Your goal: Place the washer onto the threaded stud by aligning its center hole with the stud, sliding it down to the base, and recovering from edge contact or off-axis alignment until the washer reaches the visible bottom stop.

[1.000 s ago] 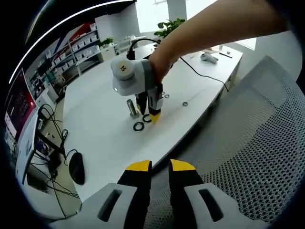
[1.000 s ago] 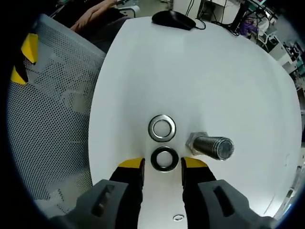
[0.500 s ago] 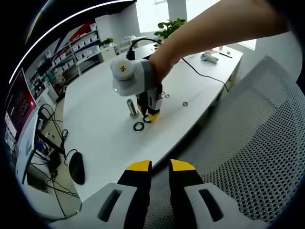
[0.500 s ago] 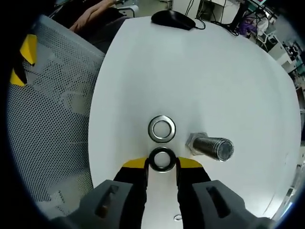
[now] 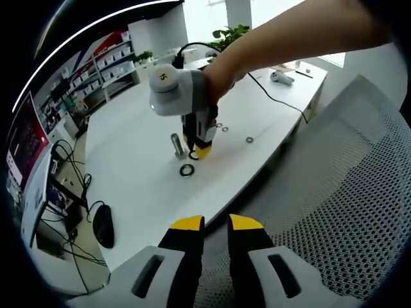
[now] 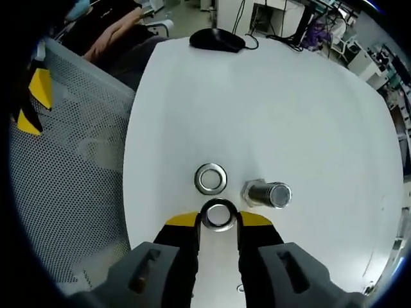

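Right hand-held gripper [image 6: 218,221] pinching washer [image 6: 218,214] above the counter [image 6: 289,115]; threaded stud [image 6: 266,194], upright, just right of it; left hand-held gripper [image 5: 216,223] slightly spread, well apart.

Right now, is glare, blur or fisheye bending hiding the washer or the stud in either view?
Right gripper view: sharp, evenly lit; held washer and threaded stud both clear, with slight shine on the spare washer. Left gripper view: table edge bends; bright windows, and the stud is small.
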`<state>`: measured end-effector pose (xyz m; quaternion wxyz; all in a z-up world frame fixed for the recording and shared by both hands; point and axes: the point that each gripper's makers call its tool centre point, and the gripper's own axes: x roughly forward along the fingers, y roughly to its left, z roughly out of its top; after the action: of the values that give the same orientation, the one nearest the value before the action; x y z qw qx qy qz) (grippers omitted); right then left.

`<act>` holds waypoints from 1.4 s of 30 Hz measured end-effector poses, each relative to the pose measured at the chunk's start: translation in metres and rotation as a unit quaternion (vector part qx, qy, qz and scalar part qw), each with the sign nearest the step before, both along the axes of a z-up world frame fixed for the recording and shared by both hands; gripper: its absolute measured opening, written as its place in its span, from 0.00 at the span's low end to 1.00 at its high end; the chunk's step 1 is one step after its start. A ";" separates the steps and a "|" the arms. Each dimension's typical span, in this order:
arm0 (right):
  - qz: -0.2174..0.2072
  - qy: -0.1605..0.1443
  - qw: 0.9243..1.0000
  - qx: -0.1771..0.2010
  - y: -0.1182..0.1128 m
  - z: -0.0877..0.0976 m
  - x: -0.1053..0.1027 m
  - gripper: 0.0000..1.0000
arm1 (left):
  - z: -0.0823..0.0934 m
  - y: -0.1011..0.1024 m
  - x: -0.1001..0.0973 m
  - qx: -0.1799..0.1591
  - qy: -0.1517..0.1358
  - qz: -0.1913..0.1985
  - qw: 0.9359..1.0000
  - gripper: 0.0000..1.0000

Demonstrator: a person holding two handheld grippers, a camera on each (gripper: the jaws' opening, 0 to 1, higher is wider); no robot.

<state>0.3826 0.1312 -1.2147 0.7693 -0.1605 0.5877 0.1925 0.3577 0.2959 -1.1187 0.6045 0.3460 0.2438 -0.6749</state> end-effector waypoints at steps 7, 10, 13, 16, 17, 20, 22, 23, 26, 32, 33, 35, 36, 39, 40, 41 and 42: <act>-0.003 -0.007 1.000 0.007 -0.002 0.017 -0.003 0.23 | 0.000 0.000 0.000 0.000 0.000 0.000 1.000 0.12; 0.000 -0.013 1.000 0.005 -0.006 0.025 -0.003 0.23 | 0.000 0.000 0.000 0.001 0.001 0.001 1.000 0.12; 0.003 -0.019 1.000 0.003 -0.007 0.035 -0.003 0.23 | -0.001 0.000 0.000 0.001 0.001 0.001 1.000 0.12; 0.004 -0.026 1.000 -0.001 -0.009 0.044 -0.001 0.23 | 0.000 0.000 0.000 0.001 0.001 0.001 1.000 0.12; 0.005 -0.027 1.000 -0.001 -0.009 0.045 0.000 0.23 | 0.000 0.000 0.000 0.000 0.000 0.001 1.000 0.12; 0.007 -0.033 0.999 -0.003 -0.011 0.050 0.004 0.23 | 0.000 0.000 0.001 0.000 0.000 0.002 1.000 0.12; 0.005 -0.036 0.999 -0.003 -0.014 0.050 0.008 0.23 | 0.000 0.000 0.000 0.000 0.000 0.002 1.000 0.12; 0.006 -0.039 0.999 -0.006 -0.015 0.050 0.010 0.23 | 0.000 0.000 0.000 -0.001 0.000 0.002 1.000 0.12; 0.001 -0.045 0.999 -0.007 -0.016 0.053 0.015 0.23 | 0.000 0.000 0.001 -0.001 0.000 0.003 1.000 0.12; -0.002 -0.050 0.999 -0.015 -0.018 0.053 0.021 0.23 | 0.000 0.000 0.001 -0.001 -0.001 0.003 1.000 0.13; -0.002 -0.050 0.999 -0.016 -0.019 0.052 0.023 0.23 | 0.000 0.000 0.001 -0.001 -0.001 0.003 1.000 0.13; 0.000 -0.049 0.999 -0.023 -0.020 0.053 0.023 0.23 | 0.001 0.000 0.001 -0.002 -0.001 0.003 1.000 0.13; 0.016 -0.050 0.998 -0.031 -0.021 0.053 0.024 0.23 | 0.000 0.000 0.001 -0.002 -0.001 0.004 1.000 0.13; 0.017 -0.044 0.998 -0.038 -0.023 0.048 0.027 0.23 | 0.000 0.000 0.002 -0.002 -0.001 0.004 1.000 0.13; 0.014 -0.042 0.998 -0.037 -0.023 0.047 0.029 0.23 | 0.001 0.000 0.001 -0.002 -0.001 0.004 1.000 0.13; 0.013 -0.041 0.998 -0.036 -0.024 0.045 0.030 0.23 | 0.001 0.000 0.001 -0.002 -0.001 0.003 1.000 0.13; 0.014 -0.040 0.998 -0.037 -0.024 0.045 0.031 0.23 | 0.001 0.000 0.001 -0.002 -0.001 0.003 1.000 0.13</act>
<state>0.4138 0.1075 -1.1701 0.7830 -0.2046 0.5606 0.1755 0.3590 0.2959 -1.1182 0.6076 0.3448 0.2429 -0.6730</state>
